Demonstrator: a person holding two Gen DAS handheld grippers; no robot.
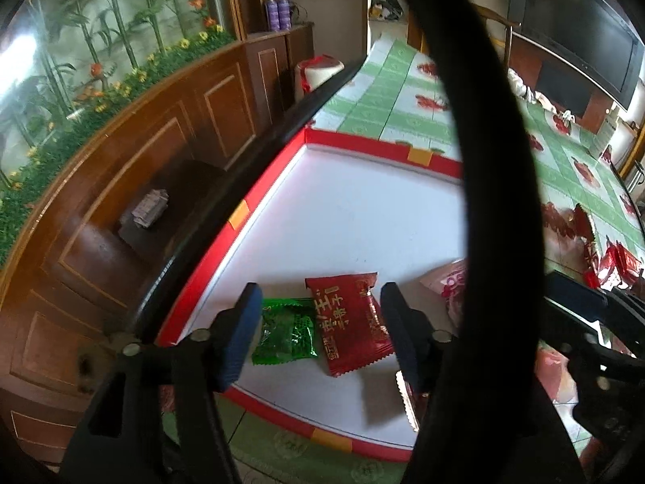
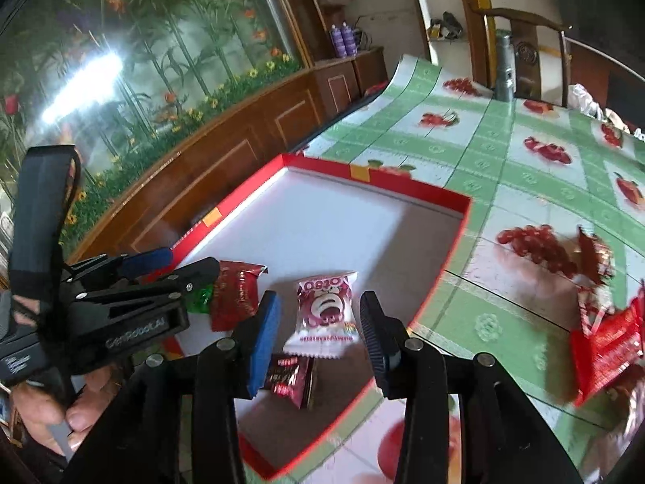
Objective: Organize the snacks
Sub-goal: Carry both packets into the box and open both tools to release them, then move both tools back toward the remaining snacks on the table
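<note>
Item: red-rimmed tray (image 2: pixel 443 195), the landmark, white-floored, on the green cloth.

Inside it, near its left rim: green packet (image 1: pixel 285 332), beside it the dark red packet (image 1: pixel 350 322), both lying flat between the parted pads of my left gripper (image 1: pixel 318 332), neither touched.

Nearer the tray's front rim: pink-and-white packet (image 2: pixel 324 314) between the jaws of my right gripper (image 2: pixel 320 334), apparently free of both pads; a dark packet (image 2: pixel 292 377) below it.

Right of the tray, on the cloth: loose red packets (image 2: pixel 608 347), unsorted.

Step, as I judged: packets set down. Next: fetching those outside.
</note>
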